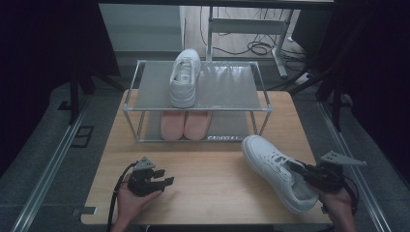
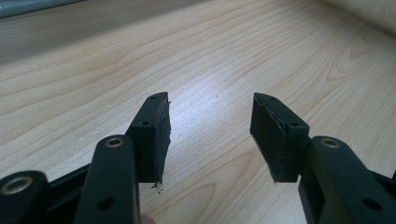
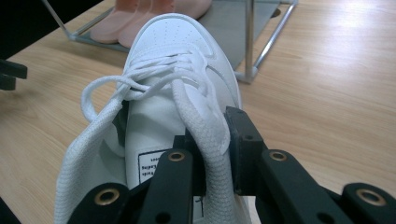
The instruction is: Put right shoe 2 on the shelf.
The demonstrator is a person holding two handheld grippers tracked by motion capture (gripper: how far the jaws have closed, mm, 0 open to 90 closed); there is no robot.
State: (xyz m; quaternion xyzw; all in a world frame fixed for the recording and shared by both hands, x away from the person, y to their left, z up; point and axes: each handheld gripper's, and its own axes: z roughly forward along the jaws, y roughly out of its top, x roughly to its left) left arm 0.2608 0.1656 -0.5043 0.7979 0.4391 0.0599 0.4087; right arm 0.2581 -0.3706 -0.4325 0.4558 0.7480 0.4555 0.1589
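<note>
A: Wooden table (image 1: 208, 188), a shoe rack (image 1: 197, 99) at its far side. What's on the left?

B: The left gripper (image 1: 162, 181) rests there, jaws apart, empty.

A: And right?

B: The right gripper (image 3: 217, 154) pinches the white sneaker's (image 1: 275, 169) padded collar at the near right. Probably light and soft-walled, so it may sag.

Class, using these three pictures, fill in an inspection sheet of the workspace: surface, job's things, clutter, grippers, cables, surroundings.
Surface: wooden table, bare between the hands.
Job's things: white shoe on top of the metal rack; second white shoe on the table; pink pair on the lower shelf.
Clutter: nothing seen.
Grippers: left gripper open over the table; right gripper shut on the second shoe's collar.
Cables: floor cables behind the rack.
Surroundings: dark curtains, grey floor.
</note>
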